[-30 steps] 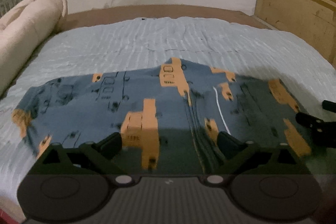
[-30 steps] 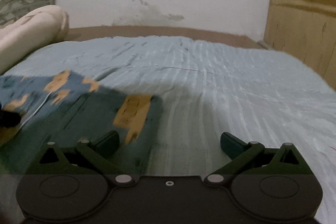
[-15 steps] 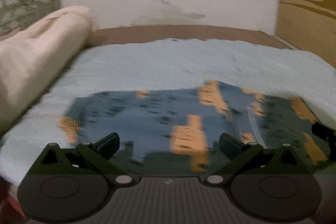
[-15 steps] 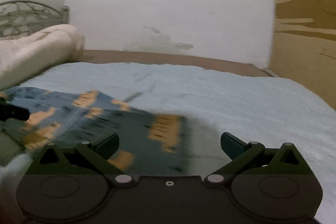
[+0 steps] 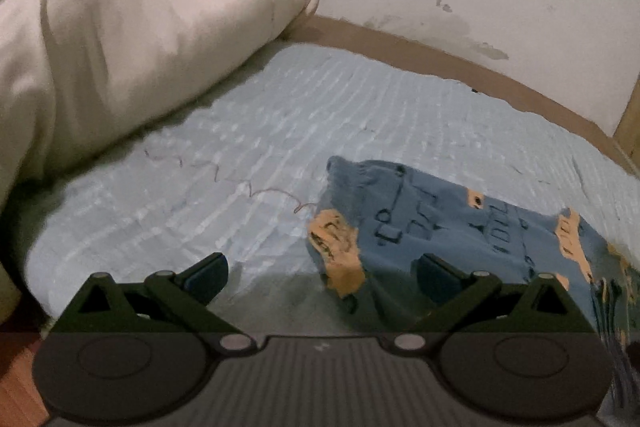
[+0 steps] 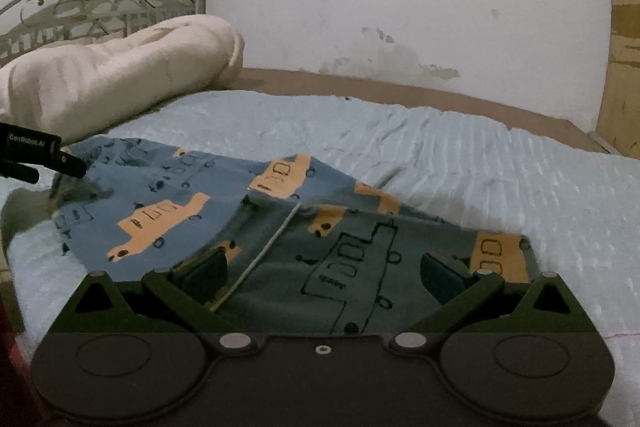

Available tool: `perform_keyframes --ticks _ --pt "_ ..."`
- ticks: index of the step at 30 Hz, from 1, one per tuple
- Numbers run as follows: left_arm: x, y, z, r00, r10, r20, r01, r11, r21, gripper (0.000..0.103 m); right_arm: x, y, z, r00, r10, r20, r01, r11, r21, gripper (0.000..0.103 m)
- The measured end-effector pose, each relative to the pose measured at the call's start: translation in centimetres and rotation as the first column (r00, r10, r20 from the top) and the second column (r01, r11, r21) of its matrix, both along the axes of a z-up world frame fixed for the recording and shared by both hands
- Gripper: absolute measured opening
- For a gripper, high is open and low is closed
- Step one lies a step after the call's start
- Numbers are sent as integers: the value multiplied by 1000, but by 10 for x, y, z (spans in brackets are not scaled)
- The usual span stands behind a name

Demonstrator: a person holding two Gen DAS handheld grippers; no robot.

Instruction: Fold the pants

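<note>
The left tool (image 5: 322, 273) has its two fingers spread wide and holds nothing. Just ahead of it, between the fingers and a little toward its right finger, lies the end of the pants (image 5: 460, 223), blue cloth printed with orange trucks, bunched at an orange patch. This looks like a lineup for gripping that end, so it can be carried over for a fold. To the left of this tool is bare blue bedspread (image 5: 260, 131), and farther out a cream rolled blanket (image 5: 132, 39) fills the upper left.

The right tool (image 6: 322, 273) is likewise spread wide and empty. It hovers low over the other end of the pants (image 6: 248, 227), with cloth showing between and under both fingers, and a thin white cord (image 6: 272, 243) runs across the cloth near its left finger. Being this close suggests it is readying to pinch the edge there. Far to its left, the tip of the left tool (image 6: 60, 159) sits at the opposite end. The pants lie flat along the near edge of the bed (image 6: 500, 163), not yet folded across.
</note>
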State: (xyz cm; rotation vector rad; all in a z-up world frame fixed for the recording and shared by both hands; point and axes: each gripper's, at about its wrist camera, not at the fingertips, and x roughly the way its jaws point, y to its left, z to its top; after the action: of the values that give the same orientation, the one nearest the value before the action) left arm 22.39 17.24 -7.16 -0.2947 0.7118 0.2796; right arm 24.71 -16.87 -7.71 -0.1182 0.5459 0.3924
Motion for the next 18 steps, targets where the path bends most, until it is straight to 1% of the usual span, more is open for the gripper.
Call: perform_keyframes --ticks 3,5,8,11,12,15,18 --pt "3 1 -7 1000 5 11 -4 999 -35 91 0 -2 -2 1000 -3 -8 3 1000 0 102" --pt "3 -2 -11 1000 0 23 1 999 -36 91 0 -1 -4 1000 -5 -8 5 1000 -7 102" --pt "5 -15 -11 999 -1 37 1 1000 17 92 0 -1 -6 1000 -6 -5 6 1000 -15 102" --pt "8 -32 -8 999 -6 50 1 995 104 92 0 0 -7 1000 -4 -5 4 1000 -22 102" --pt "7 -38 -6 998 -20 65 12 993 120 92 0 0 -7 1000 -4 -6 4 1000 -24 102" --pt "7 -47 -1 994 -38 98 25 991 135 92 1 1 -8 1000 -3 -8 3 1000 -26 102" --pt "5 -58 6 990 -66 123 44 983 178 92 2 2 -8 1000 -1 -5 1 1000 -30 102"
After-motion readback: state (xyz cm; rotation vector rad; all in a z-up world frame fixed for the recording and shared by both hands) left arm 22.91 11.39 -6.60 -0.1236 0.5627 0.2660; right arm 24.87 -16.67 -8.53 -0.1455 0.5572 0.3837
